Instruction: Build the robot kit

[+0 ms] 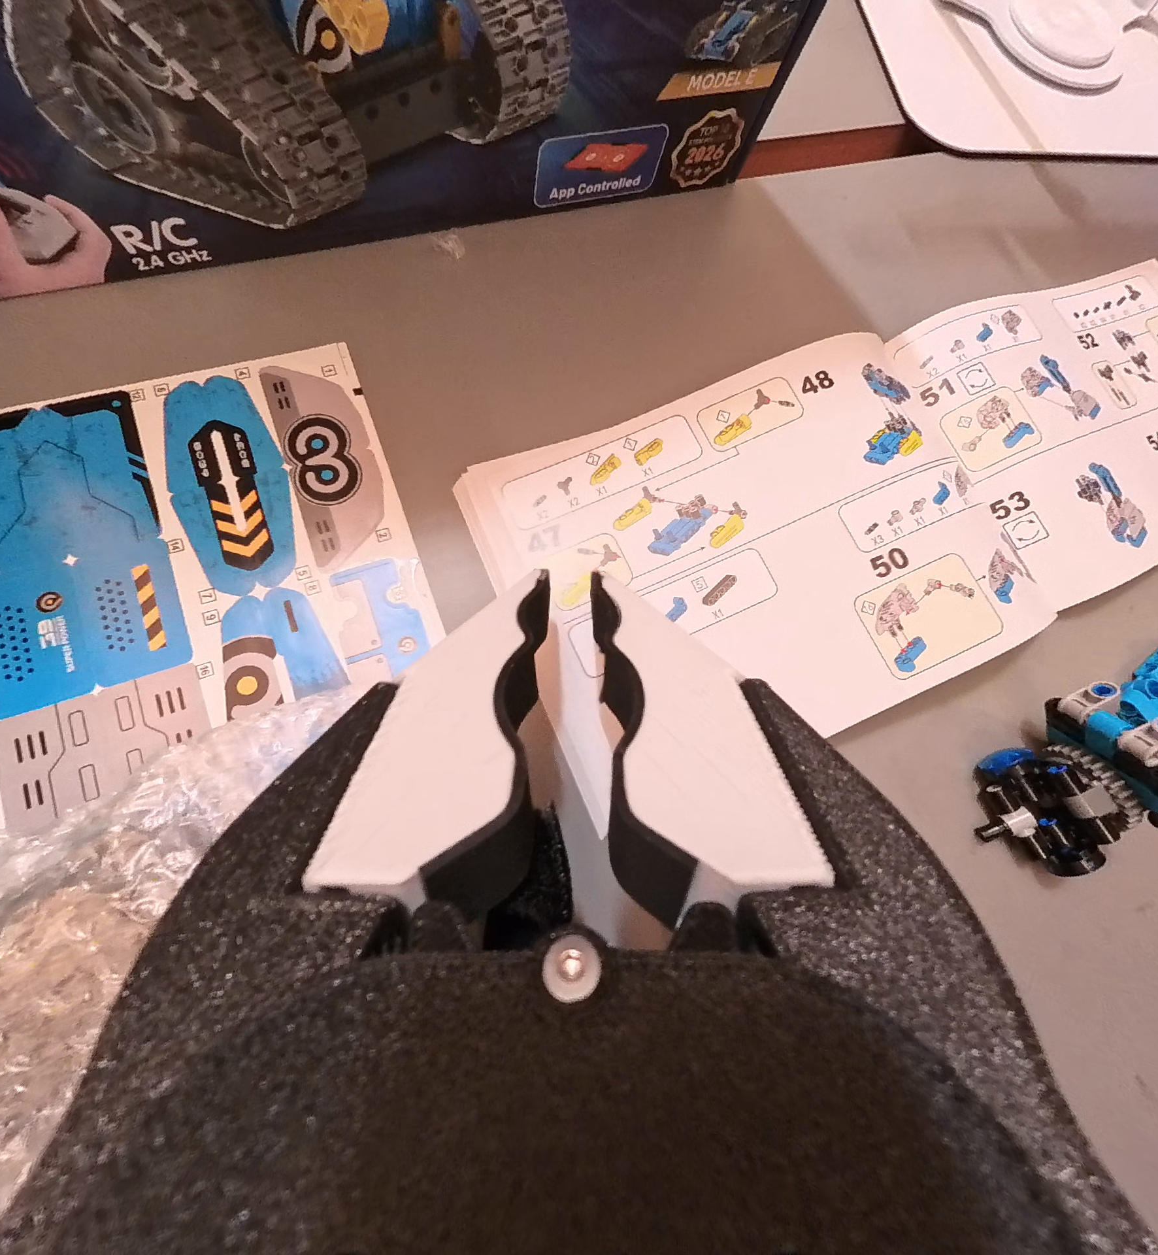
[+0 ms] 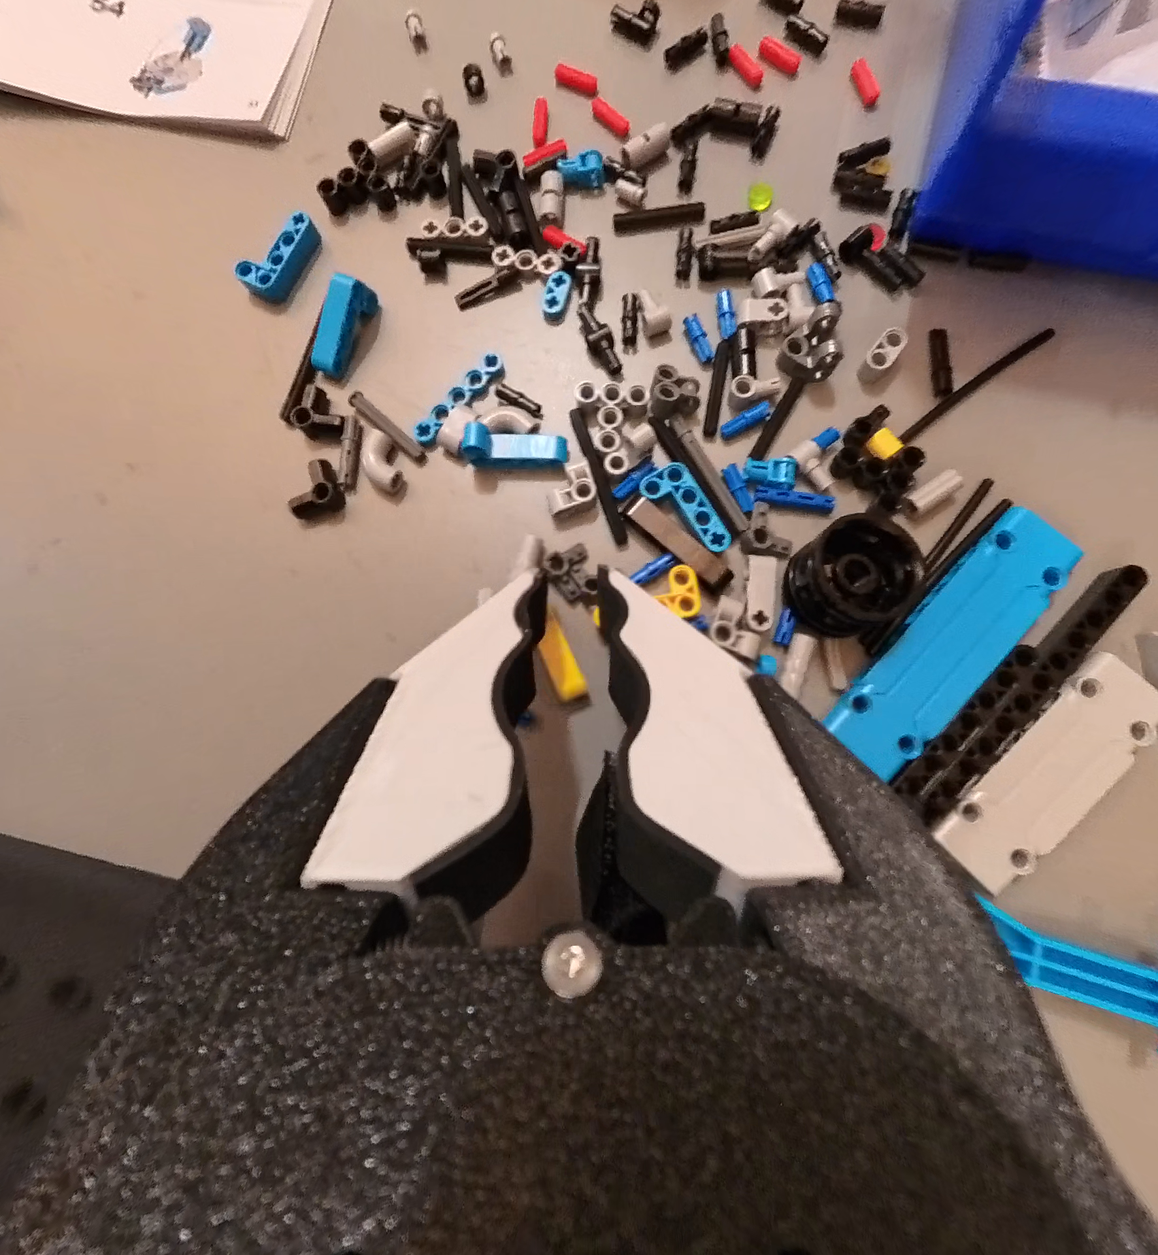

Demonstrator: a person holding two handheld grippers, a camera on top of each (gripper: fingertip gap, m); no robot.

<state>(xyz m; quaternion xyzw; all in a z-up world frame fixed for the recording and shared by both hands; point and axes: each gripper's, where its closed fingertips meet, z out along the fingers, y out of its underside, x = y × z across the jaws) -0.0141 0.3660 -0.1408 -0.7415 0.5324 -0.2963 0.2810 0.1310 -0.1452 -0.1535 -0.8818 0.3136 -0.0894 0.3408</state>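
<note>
**A:** So the left gripper (image 1: 569, 577), white fingers with black wavy pads, has its tips nearly together with just a slit between them, nothing in it. It hangs over the open white instruction booklet (image 1: 800, 516), probably laid flat so the steps can be read.

**B:** Right gripper (image 2: 571, 577) looks the same: narrow gap, and a small dark grey cross-shaped connector (image 2: 568, 569) sits right at the tips. Can't tell if it's pinched or just lying there. A yellow wedge piece (image 2: 563, 662) lies on the table below the fingers.

**A:** Only the left view shows the blue sticker sheet (image 1: 121, 557), the crinkly bubble wrap (image 1: 53, 917) and the half-built blue-and-black model (image 1: 1106, 760).

**B:** And only the right shows the scattered loose parts, the black wheel (image 2: 851, 577) and the blue plastic bin (image 2: 1065, 170).
</note>
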